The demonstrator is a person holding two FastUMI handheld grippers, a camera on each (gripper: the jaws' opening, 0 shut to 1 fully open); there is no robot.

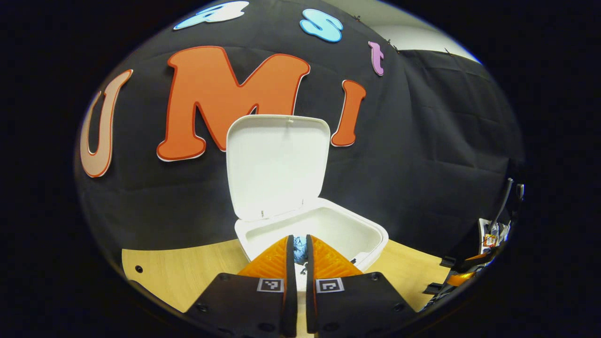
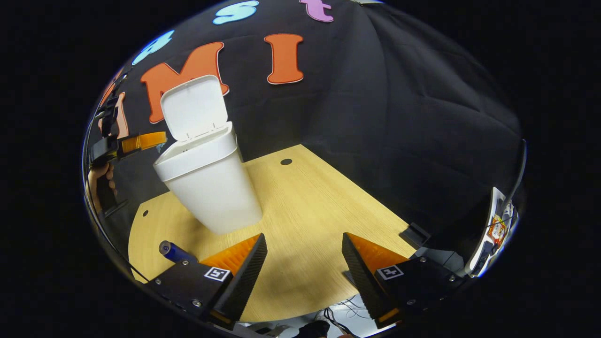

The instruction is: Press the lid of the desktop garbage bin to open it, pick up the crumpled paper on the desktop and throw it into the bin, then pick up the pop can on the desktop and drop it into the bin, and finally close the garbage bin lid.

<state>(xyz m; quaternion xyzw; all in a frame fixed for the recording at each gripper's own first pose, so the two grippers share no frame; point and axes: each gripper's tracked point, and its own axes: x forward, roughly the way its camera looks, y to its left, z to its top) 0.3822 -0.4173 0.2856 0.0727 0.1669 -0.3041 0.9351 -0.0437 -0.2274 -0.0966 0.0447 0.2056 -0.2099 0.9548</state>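
Observation:
The white desktop bin (image 1: 361, 234) stands with its lid (image 1: 277, 164) tipped up against the black wall. My left gripper (image 1: 300, 241) hovers over the near rim of the bin's mouth, fingers nearly together on a small bluish-white wad of crumpled paper (image 1: 299, 252). From the right gripper view, the bin (image 2: 211, 188) is at the left of the desk, and the left gripper (image 2: 141, 140) reaches in beside its rim, held by a hand (image 2: 99, 180). A blue pop can (image 2: 173, 250) lies on the desk, half hidden behind my right gripper (image 2: 305, 260), which is wide open and holds nothing.
The wooden desk (image 2: 305, 202) has a round cable hole (image 2: 286, 161) near the back wall and a small hole (image 2: 145, 212) at the left. Cables (image 2: 342, 310) hang below its near edge. Stands and clutter (image 2: 495, 230) sit at the far right.

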